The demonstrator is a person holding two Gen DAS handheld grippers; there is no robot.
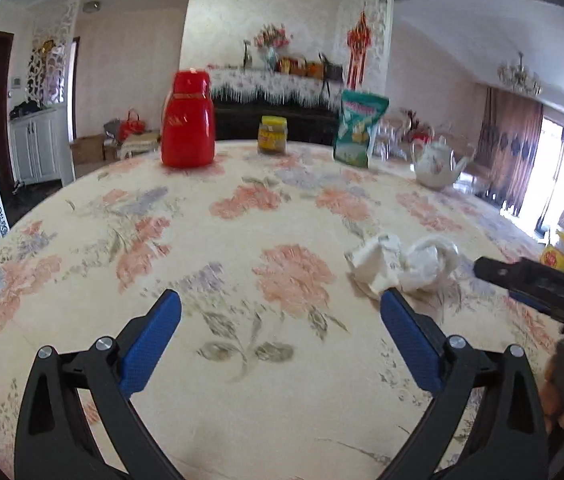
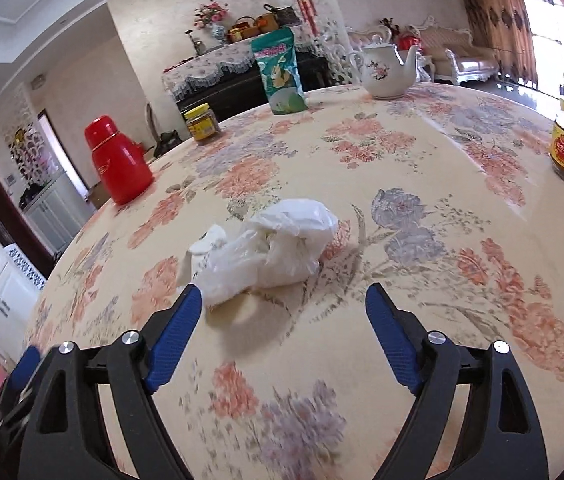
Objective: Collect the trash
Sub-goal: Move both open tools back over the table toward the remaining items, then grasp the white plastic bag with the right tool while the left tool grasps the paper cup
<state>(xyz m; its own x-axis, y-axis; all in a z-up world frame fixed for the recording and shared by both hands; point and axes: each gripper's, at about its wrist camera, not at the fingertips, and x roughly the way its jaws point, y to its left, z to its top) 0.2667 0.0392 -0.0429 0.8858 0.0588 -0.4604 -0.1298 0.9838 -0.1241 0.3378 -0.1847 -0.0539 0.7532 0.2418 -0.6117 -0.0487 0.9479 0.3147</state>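
The right gripper [image 2: 284, 306] hangs with jaws spread wide and empty just above the floral table [image 2: 422, 152]. To grab well, it should probably swing slightly left and forward so both pads straddle the bulk, then close low on the crumpled white trash [image 2: 266, 248]. That wad lies just ahead, nudging the left fingertip [image 2: 192, 300]. The left gripper [image 1: 281, 306] is likewise spread and empty, with the wad beyond its right finger.

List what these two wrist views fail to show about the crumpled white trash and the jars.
- Crumpled white plastic and tissue trash: near edge hidden behind the right gripper finger, right view.
- Yellow-lidded glass jar: partly covered by the black gripper, left view.
- Jar labels: too small and blurred, both views.
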